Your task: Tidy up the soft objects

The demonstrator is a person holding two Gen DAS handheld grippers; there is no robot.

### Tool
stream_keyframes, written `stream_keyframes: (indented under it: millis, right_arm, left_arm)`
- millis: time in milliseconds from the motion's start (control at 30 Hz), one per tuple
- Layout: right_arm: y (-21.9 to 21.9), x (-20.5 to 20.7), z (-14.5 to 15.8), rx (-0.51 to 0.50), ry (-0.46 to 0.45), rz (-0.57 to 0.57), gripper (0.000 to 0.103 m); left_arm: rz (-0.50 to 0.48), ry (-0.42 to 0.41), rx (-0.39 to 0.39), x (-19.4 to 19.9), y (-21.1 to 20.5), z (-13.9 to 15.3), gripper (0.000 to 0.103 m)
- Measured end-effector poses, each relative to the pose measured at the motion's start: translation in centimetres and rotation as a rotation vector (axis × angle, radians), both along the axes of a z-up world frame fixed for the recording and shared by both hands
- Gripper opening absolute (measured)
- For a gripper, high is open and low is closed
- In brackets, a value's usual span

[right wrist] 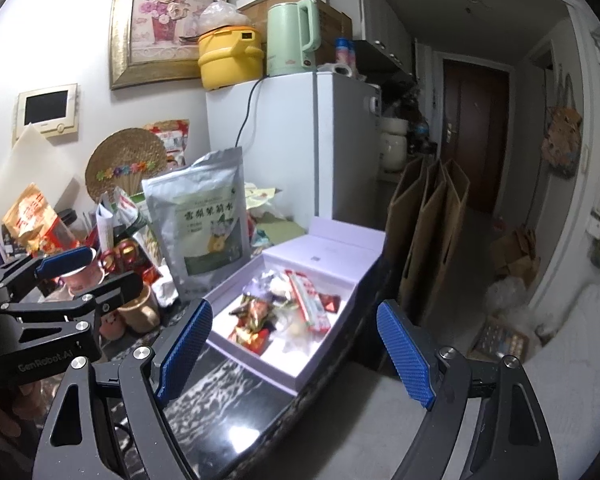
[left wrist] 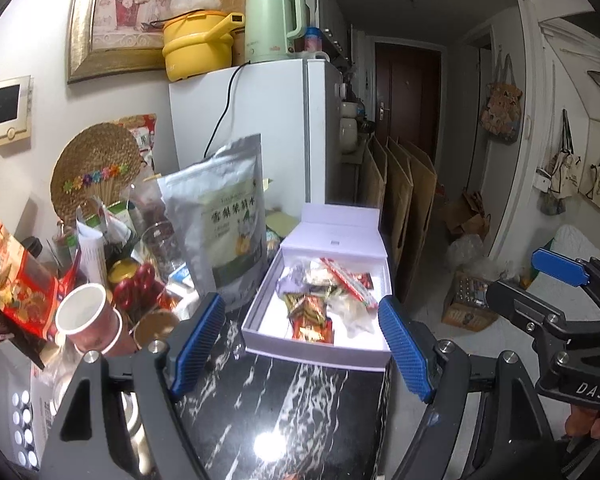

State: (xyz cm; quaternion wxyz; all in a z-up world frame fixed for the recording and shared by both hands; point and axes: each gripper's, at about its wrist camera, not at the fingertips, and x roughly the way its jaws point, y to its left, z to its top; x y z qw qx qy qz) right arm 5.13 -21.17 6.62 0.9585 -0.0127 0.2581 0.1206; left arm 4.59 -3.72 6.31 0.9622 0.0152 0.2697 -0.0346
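An open white box point(left wrist: 256, 312) point(right wrist: 328, 356) sits on the black marble counter point(left wrist: 284, 408) with its lid folded back. Inside lie several snack packets point(left wrist: 312, 312) point(right wrist: 256, 320) and a long red-striped packet point(left wrist: 348, 284) point(right wrist: 310, 300). A silver pouch with green print point(left wrist: 224, 220) point(right wrist: 204, 216) stands just left of the box. My left gripper point(left wrist: 302, 344) is open and empty, just before the box's near edge. My right gripper point(right wrist: 296, 354) is open and empty, over the box's near right corner; it shows at the right of the left wrist view point(left wrist: 540, 292).
Clutter fills the counter's left: paper cups point(left wrist: 88, 320), jars, red snack bags point(left wrist: 16, 280) and a woven mat point(left wrist: 96, 164). A white fridge point(left wrist: 260, 120) stands behind with a yellow pot and green kettle on top. Brown paper bags point(left wrist: 404, 208) stand on the floor right of the counter edge.
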Motion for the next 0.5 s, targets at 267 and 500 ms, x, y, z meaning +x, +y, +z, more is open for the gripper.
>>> stream_keyframes:
  millis: [267, 500]
  right_arm:
    - [0.5, -1.6, -2.5, -0.006, 0.041, -0.016, 0.086]
    - [1.6, -2.6, -4.8, 0.011, 0.089, -0.003, 0.086]
  left_arm:
    - [0.018, 0.027, -0.002, -1.2, 0.7, -2.6, 0.079]
    - [0.023, 0.045, -0.010, -2.1, 1.4, -4.5, 0.079]
